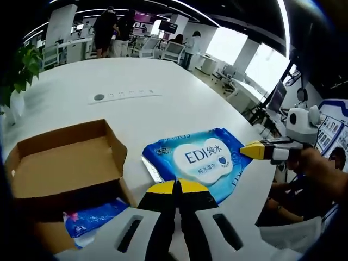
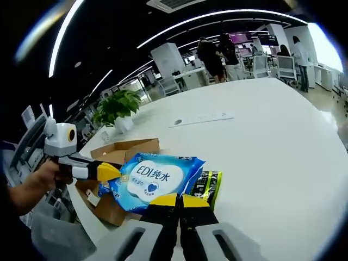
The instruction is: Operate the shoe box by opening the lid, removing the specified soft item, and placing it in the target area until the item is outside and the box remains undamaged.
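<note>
The right gripper (image 2: 179,200) at lower centre has its jaws pinched together on one blue-and-white soft wipes packet (image 2: 154,180). The left gripper (image 1: 176,187) is closed beside that packet (image 1: 199,157). One open brown cardboard shoe box (image 1: 65,157) lies at left on the white table (image 1: 163,103), holding a second blue packet (image 1: 95,215). Behind is an office.

Left gripper view: low over the white table (image 1: 179,103), close, facing along its length toward the office behind.
Right gripper view: opposite side, slightly higher, facing across the table toward a potted plant (image 2: 117,109).
Shared: blue wipes pack (image 1: 198,157) (image 2: 155,179), open cardboard box (image 1: 65,163) (image 2: 122,152), table.
</note>
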Motion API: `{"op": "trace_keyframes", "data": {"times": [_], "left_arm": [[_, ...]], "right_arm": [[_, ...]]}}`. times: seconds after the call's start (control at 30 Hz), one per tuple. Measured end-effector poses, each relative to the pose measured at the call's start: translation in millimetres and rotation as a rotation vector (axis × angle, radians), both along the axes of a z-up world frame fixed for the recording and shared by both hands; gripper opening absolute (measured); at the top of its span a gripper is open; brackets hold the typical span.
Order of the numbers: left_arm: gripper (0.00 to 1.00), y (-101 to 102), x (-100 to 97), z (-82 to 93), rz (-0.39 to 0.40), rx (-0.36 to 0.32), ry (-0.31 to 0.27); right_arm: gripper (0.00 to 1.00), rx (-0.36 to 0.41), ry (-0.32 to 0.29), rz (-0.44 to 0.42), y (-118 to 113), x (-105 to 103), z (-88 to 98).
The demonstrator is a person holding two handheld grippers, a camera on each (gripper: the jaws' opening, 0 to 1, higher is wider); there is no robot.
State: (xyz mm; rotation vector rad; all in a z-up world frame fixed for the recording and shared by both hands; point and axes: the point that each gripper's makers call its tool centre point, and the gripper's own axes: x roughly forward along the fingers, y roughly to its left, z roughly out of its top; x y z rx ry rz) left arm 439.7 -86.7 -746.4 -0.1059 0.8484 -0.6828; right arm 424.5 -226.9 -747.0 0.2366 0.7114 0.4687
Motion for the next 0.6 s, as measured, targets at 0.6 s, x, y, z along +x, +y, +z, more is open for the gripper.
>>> {"op": "trace_keyframes", "data": {"times": [0.6], "left_arm": [[0.0, -12, 13.2, -34.2, -0.039, 0.081, -0.012]], "right_arm": [[0.0, -0.067, 0.028, 0.006, -12, 27, -32.8]]}}
